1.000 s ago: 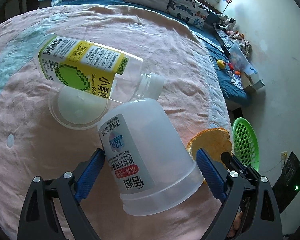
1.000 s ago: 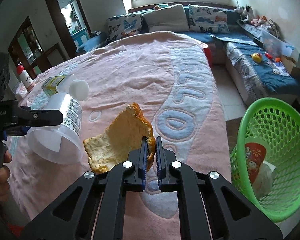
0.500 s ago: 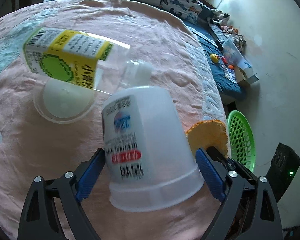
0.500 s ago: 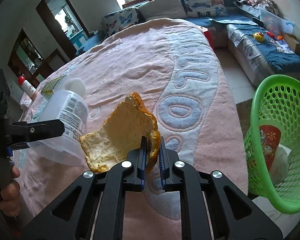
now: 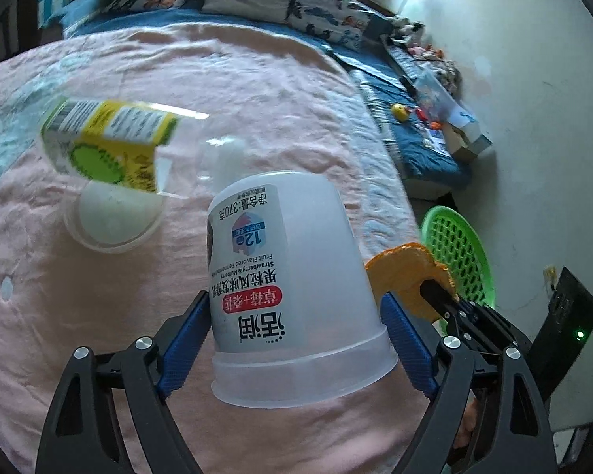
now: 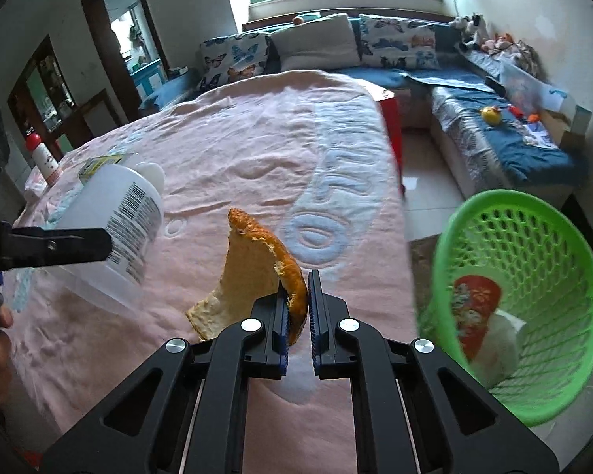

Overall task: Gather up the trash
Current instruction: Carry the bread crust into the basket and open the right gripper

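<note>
Right wrist view, right tool [image 6: 296, 308] clamping curled orange peel [image 6: 253, 272], pale pithy inside

Butterfly cushions [image 6: 395, 41] on sofa [image 6: 506, 146]; pink blanket [image 6: 257, 150].

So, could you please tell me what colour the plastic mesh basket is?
Bright green plastic mesh basket; right wrist view shows it best.

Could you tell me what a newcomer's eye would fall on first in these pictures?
Probably the big translucent yogurt tub, upside down between the left gripper's blue pads above the pink blanket. Next, the orange peel pinched in the right gripper, with the green basket on the floor at the right, already holding some trash.
</note>
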{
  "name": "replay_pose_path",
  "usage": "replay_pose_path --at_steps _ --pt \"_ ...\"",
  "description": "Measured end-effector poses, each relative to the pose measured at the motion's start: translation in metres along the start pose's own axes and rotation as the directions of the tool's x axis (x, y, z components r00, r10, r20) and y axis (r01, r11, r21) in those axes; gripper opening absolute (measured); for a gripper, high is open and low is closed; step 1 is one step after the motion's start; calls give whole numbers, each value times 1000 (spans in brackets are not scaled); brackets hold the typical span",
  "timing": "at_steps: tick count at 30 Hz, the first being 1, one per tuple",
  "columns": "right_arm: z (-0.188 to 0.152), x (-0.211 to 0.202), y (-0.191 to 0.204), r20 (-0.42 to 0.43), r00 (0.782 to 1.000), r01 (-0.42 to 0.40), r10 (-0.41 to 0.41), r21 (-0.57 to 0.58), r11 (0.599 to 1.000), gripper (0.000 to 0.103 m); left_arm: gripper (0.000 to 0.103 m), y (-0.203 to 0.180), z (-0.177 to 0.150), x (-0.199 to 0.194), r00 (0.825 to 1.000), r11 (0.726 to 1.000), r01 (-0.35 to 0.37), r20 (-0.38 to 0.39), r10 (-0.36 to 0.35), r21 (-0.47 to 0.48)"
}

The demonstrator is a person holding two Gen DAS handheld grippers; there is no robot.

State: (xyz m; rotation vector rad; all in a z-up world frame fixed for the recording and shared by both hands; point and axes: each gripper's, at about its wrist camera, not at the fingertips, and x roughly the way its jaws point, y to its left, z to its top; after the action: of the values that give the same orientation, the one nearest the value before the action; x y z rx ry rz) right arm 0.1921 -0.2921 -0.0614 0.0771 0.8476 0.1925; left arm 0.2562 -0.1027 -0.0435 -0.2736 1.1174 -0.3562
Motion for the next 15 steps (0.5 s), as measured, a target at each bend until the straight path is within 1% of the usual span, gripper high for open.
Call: replay_pose_path --at_steps 7,10,15 --pt "-7 -26 -49 23 995 99 -101 66 993 9 82 -42 2 5 999 995 42 -10 -41 88" --pt "-7 -37 -77 27 986 159 -162 105 982 9 81 -62 4 10 998 990 54 -19 -52 130" --pt "-12 -51 -122 16 965 257 -263 166 952 9 80 -92 5 19 996 981 82 -30 -78 177"
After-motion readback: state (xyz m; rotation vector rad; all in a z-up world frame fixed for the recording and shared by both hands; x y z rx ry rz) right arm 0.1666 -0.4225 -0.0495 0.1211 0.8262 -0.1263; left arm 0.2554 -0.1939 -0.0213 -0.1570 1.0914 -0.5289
